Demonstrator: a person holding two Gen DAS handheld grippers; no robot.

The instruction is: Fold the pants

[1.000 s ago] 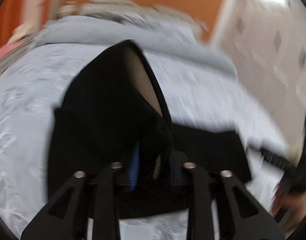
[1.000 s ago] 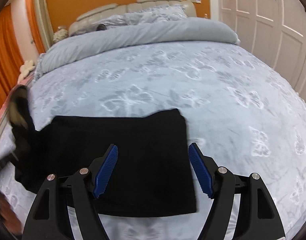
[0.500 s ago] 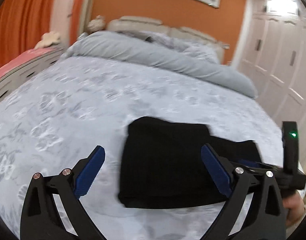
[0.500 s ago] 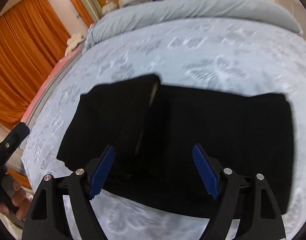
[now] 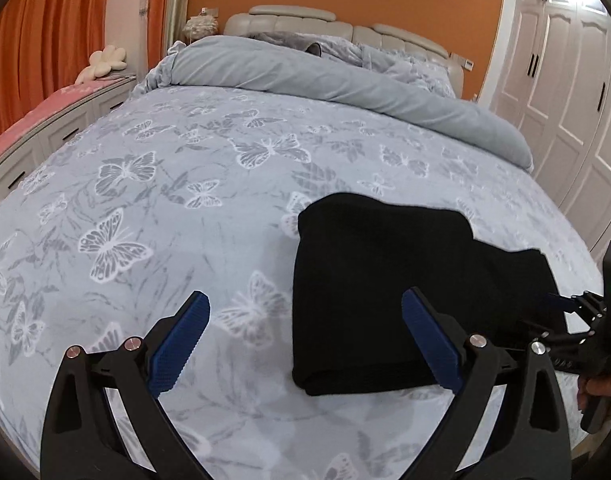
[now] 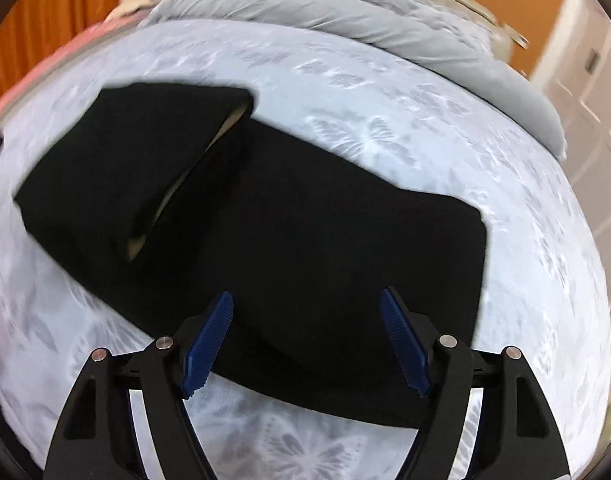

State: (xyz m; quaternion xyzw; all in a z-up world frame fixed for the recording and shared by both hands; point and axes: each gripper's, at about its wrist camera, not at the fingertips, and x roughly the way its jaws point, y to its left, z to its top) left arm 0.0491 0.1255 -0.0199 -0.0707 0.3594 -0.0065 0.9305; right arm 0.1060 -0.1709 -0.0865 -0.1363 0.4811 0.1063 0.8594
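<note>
- 2 grippers were in view and both stood with jaws spread wide, holding nothing; the left gripper [image 5: 305, 340] hung above the bedspread [image 5: 145, 200], and the right gripper [image 6: 307, 340] hung low over the pants [image 6: 305, 240].
- 1 second before, the left jaws had been closed on a raised fold of black cloth; half a second before they were already apart with the cloth laid down; by this moment the left gripper had drawn off to the left, so the pants [image 5: 385, 288] lay mostly under its right finger and beyond.
- The right wrist view was blurred, which suggested that gripper was in motion across the garment.
- Judged from this, 1 fold had just been laid: the pants lay as a doubled black bundle near the front edge of the bed, the left-hand flap sitting on top with a pale lining showing at its open seam.
- The top flap sat askew, its edges not matching the layer beneath; a further fold or a straightening seemed likely to be needed.
- Room was generous: bare bedspread ran left and ahead to the rolled duvet [image 5: 325, 76]; the wardrobe doors [image 5: 565, 80] stood well apart at the right; the right gripper [image 5: 577, 320] crowded only the garment's right end.
</note>
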